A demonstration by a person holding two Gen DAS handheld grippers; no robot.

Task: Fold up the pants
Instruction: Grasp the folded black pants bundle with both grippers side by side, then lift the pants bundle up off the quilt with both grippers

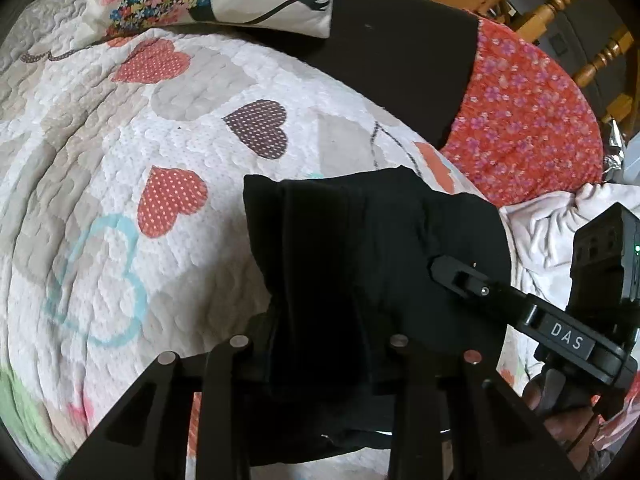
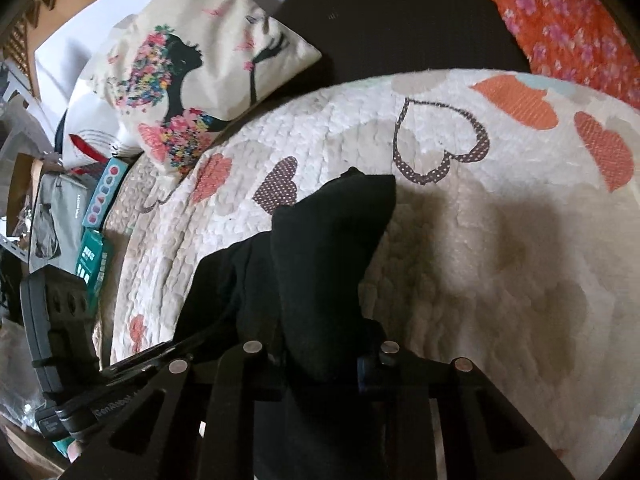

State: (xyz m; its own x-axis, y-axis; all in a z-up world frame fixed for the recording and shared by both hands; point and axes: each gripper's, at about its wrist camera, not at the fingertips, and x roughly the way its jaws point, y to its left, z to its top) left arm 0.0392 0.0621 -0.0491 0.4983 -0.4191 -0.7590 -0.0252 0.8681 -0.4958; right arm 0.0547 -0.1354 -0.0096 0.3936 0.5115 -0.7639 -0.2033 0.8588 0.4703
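The black pants (image 1: 360, 248) are lying bunched in thick folds on the heart-patterned quilt (image 1: 120, 152), filling the view from centre toward 6 o'clock in the left wrist camera. The left gripper (image 1: 320, 360) is pinching a wad of that dark fabric, the cloth running straight down between its fingers. At 3 o'clock the right gripper (image 1: 460, 276) is reaching in, its tip lying on the pants' right side.

From the right wrist camera, the pants (image 2: 328, 248) are rising in a peaked fold from 6 o'clock toward centre, and the right gripper (image 2: 320, 360) is pressing together on the cloth. The left gripper's body (image 2: 60, 320) is showing at 8 o'clock. A floral cushion (image 2: 192, 80) is resting at 11 o'clock at the quilt's (image 2: 500, 240) far edge, an orange flowered cloth (image 2: 580, 28) at 1 o'clock.
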